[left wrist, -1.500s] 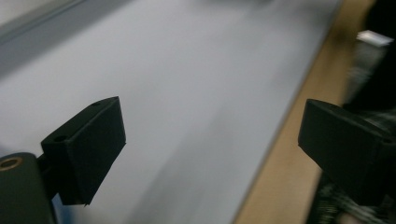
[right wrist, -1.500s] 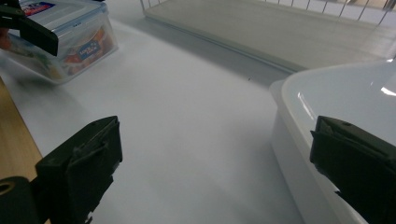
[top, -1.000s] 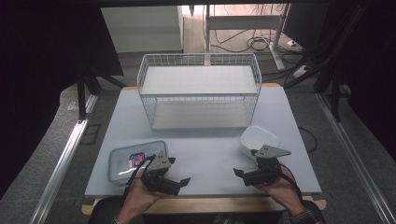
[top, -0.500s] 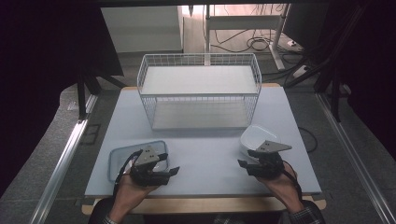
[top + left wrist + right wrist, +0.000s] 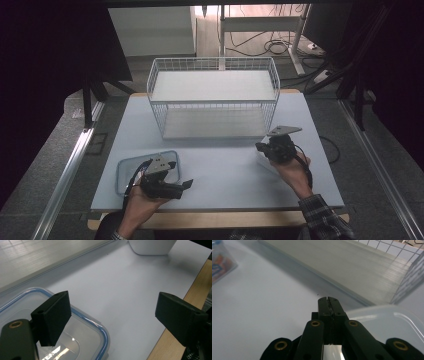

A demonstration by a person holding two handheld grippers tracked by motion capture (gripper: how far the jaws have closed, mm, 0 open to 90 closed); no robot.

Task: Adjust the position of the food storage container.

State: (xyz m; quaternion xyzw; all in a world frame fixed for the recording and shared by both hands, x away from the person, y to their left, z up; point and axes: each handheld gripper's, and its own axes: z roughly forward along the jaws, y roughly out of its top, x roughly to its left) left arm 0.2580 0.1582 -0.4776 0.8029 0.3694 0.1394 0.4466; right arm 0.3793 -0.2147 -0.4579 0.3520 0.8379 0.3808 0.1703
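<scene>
A clear lid with a blue rim (image 5: 129, 171) (image 5: 82, 340) lies flat near the table's front left. My left gripper (image 5: 181, 181) (image 5: 112, 312) hovers at its right corner with jaws wide open, one jaw over the lid, nothing between them. A white translucent container (image 5: 265, 162) (image 5: 387, 322) (image 5: 152, 246) sits at the front right. My right gripper (image 5: 261, 146) (image 5: 329, 301) is shut and lies over the container's near rim, pointing toward the basket. I see nothing between its jaws.
A white wire basket (image 5: 215, 95) (image 5: 407, 277) with a flat floor stands at the back middle of the white table (image 5: 225, 165). A wooden strip (image 5: 195, 287) edges the table's front. Cables lie on the floor behind.
My right gripper has moved forward, away from the front edge, to the white container. My left gripper shifted slightly left, onto the lid's corner.
</scene>
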